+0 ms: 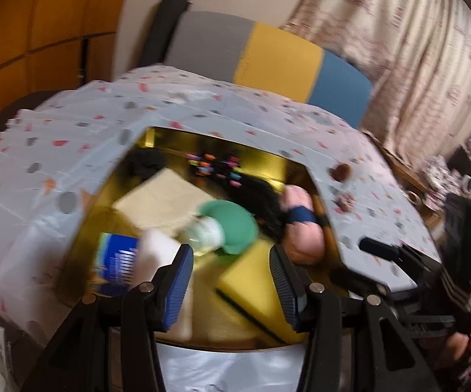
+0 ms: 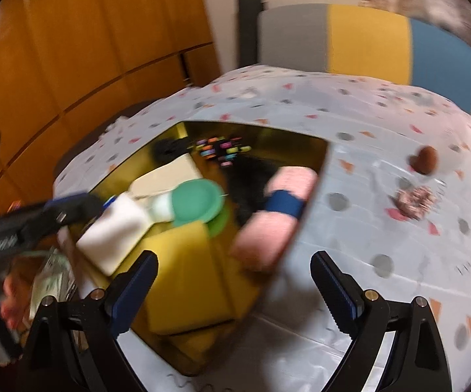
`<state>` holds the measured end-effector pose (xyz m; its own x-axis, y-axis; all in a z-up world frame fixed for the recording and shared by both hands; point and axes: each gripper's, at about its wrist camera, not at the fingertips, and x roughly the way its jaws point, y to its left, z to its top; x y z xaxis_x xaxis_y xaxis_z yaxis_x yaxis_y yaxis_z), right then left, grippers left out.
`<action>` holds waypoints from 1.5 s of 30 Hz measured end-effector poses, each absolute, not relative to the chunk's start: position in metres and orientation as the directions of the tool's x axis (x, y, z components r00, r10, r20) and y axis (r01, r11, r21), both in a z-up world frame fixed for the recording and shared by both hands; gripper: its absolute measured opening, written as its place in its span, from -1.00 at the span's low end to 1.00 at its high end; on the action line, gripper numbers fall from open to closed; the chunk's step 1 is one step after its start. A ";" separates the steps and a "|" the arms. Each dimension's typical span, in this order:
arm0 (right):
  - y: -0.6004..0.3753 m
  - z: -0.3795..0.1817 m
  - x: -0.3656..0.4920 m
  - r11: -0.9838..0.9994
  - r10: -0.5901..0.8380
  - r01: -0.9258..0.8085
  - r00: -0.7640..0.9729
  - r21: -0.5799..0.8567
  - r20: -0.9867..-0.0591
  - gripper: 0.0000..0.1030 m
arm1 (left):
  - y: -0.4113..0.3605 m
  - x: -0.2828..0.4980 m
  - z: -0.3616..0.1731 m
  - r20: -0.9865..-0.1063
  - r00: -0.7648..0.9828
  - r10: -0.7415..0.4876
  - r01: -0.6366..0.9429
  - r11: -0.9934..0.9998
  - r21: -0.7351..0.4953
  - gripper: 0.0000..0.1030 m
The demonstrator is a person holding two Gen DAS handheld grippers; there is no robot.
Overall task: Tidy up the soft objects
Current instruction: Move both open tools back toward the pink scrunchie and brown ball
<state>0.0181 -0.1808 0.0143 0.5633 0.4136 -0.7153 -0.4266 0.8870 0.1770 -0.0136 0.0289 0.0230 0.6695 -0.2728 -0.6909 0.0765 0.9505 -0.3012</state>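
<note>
With most soft things already in the gold box (image 2: pixel 320 160), we hover both grippers, left (image 1: pixel 232 281) and right (image 2: pixel 235 294), jaws wide and empty, over it, likely next reaching for the pompom (image 2: pixel 426 160) left on the table (image 2: pixel 382 228).

A table covered with a pale blue plastic cloth (image 2: pixel 349 235) printed with grey dots and coloured triangles. On it lie a shiny gold tray (image 2: pixel 258 137), a small brown round object (image 2: pixel 426 160) and a speckled pink scrunchie-like ring (image 2: pixel 415 199).
</note>
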 end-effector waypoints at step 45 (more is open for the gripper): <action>-0.382 -0.033 0.014 0.934 -0.257 0.356 0.729 0.031 -0.635 0.84 | -0.293 0.186 -0.048 -0.831 0.518 -0.202 0.413 0.910 0.036 -0.04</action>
<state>0.0138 -0.3821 -0.0333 0.7286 -0.2567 -0.6350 0.3560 0.9340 0.0309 0.1860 -0.2932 -0.0475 0.5177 -0.2018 -0.8314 0.4128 0.9101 0.0360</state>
